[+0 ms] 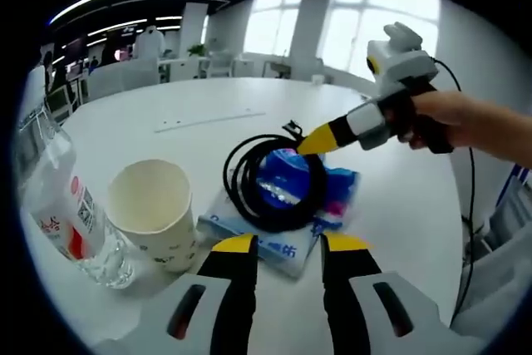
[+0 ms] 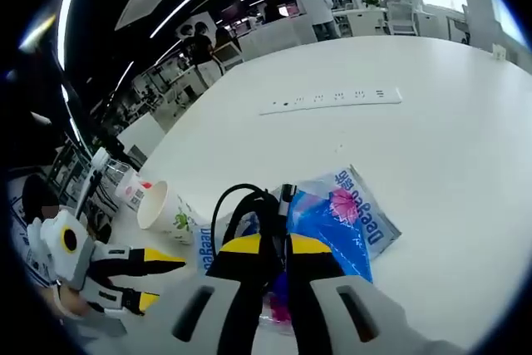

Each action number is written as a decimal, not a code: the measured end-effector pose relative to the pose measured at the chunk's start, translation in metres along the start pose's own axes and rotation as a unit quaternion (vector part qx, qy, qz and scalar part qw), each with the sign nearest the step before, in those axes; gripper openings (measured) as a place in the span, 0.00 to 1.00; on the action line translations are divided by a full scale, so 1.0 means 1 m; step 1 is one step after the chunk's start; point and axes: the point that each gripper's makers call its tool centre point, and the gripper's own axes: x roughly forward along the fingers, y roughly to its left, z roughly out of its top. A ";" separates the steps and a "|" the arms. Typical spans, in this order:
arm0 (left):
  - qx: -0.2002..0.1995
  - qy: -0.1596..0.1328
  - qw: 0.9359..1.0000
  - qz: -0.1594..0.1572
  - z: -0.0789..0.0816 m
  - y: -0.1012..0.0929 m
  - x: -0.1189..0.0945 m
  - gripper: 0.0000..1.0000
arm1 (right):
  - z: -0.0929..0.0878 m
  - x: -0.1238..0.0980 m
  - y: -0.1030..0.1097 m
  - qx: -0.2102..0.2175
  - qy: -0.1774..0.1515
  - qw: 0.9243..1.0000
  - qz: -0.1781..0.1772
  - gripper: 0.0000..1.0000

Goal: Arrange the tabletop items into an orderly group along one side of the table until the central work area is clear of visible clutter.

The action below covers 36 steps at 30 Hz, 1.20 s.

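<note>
Pinching at the coiled black cable [image 1: 274, 182], the right gripper [image 1: 309, 144] comes in from the right of the left gripper view, a person's hand [image 1: 453, 118] behind it. In the right gripper view its yellow-tipped jaws stand almost together with the cable's black strand between them; whether the strand is truly clamped I cannot tell. The coil lies on top of 2 blue-and-white plastic tissue packs [image 1: 324, 205] on the round white table [image 1: 166, 106].

The left gripper [image 1: 287, 245] hovers near the packs with its jaws parted and nothing between them. Left of it stands a cream paper cup [image 1: 154, 214], just beside a clear plastic bottle with a red-and-white label [image 1: 66, 214].

Risks, as I judge them: lifting by 1 loop could let the coil unwind and drag across the table, snagging a slick pack along. A trailing loop swung left could tip the light, empty-looking cup, or knock the bottle toward the near edge. A white power strip [image 2: 337, 100] lies far across the table, well apart.
</note>
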 end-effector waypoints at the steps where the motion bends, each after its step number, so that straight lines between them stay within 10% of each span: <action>1: -0.003 0.000 1.000 0.006 0.000 0.002 0.001 0.27 | -0.001 -0.001 0.000 0.000 -0.001 1.000 0.001 0.05; 36: -0.065 -0.014 0.997 0.047 0.006 0.013 0.034 0.11 | -0.016 -0.018 -0.004 -0.001 -0.007 1.000 0.016 0.06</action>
